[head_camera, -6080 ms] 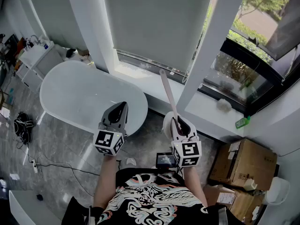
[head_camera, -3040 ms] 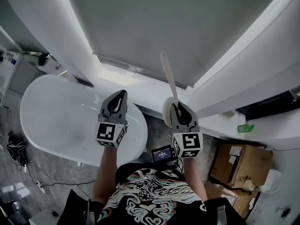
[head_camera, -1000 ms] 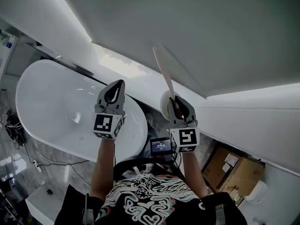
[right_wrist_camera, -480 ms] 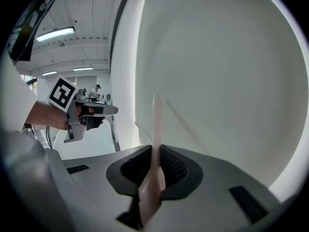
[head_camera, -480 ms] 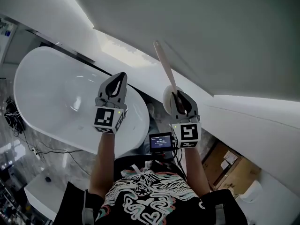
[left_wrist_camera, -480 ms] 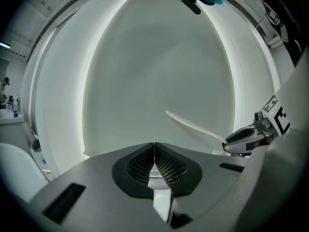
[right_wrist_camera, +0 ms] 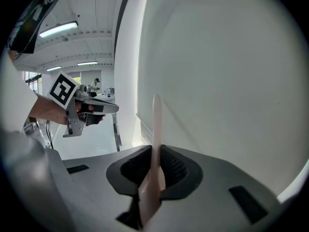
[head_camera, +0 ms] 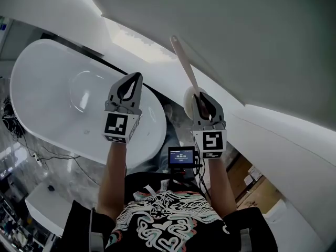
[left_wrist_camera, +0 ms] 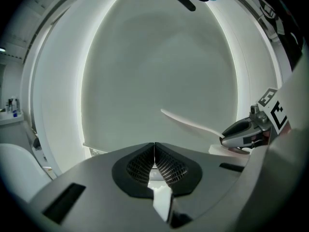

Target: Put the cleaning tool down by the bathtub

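Note:
The cleaning tool (head_camera: 182, 63) is a pale pink long-handled brush; its handle (right_wrist_camera: 156, 129) sticks up and away from my right gripper (head_camera: 203, 105), which is shut on it. Its round whitish head (head_camera: 187, 103) sits just left of the jaws. In the left gripper view the cleaning tool (left_wrist_camera: 193, 125) shows at right, held out level. My left gripper (head_camera: 130, 88) is shut with nothing in it, raised over the right end of the white oval bathtub (head_camera: 47, 93). Both grippers are held up side by side, well above the floor.
A white window sill (head_camera: 157, 62) runs behind the bathtub under a grey roller blind (head_camera: 236, 35). Cardboard boxes (head_camera: 252, 185) stand at lower right. Cables (head_camera: 52, 154) lie on the grey marble floor left of the tub. A small screen (head_camera: 181, 156) hangs at the person's chest.
The head view has tilted and swung, so the bathtub now lies further left and higher. Both grippers stay raised side by side, the right one still holding the brush.

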`<action>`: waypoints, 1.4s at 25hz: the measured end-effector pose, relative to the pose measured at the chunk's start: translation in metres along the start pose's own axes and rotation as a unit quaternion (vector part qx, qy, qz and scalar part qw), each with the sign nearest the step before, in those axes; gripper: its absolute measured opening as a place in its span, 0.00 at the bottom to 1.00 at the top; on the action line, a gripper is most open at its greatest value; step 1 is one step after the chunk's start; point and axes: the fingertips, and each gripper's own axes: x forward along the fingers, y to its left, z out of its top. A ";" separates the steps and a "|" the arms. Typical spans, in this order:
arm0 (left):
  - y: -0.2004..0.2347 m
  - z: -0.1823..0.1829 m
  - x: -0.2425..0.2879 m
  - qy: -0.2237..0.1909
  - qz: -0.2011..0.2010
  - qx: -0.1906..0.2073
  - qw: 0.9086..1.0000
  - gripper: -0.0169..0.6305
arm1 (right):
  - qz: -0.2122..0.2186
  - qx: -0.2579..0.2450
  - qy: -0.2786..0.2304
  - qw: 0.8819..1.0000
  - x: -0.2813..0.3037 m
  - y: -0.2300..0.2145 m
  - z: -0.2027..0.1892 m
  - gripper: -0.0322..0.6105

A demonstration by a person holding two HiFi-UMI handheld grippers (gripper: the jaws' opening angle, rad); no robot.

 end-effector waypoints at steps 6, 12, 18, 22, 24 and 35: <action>0.015 -0.026 0.011 0.010 0.009 -0.008 1.000 0.05 | 0.012 -0.008 0.003 1.000 0.028 0.003 -0.010 0.17; 0.021 -0.041 0.018 0.009 0.012 -0.016 1.000 0.05 | 0.028 -0.030 0.007 0.999 0.044 0.006 -0.023 0.17; 0.022 -0.066 0.025 0.023 0.020 -0.025 0.999 0.05 | 0.045 -0.040 0.020 0.998 0.063 0.007 -0.042 0.17; 0.025 -0.079 0.027 0.030 0.022 -0.021 0.999 0.05 | 0.053 -0.041 0.025 0.997 0.078 0.010 -0.053 0.17; 0.026 -0.088 0.028 0.034 0.024 -0.024 0.999 0.05 | 0.057 -0.044 0.028 0.997 0.084 0.011 -0.060 0.17; 0.031 -0.137 0.039 0.055 0.038 -0.045 0.997 0.05 | 0.081 -0.042 0.054 0.994 0.115 0.017 -0.102 0.17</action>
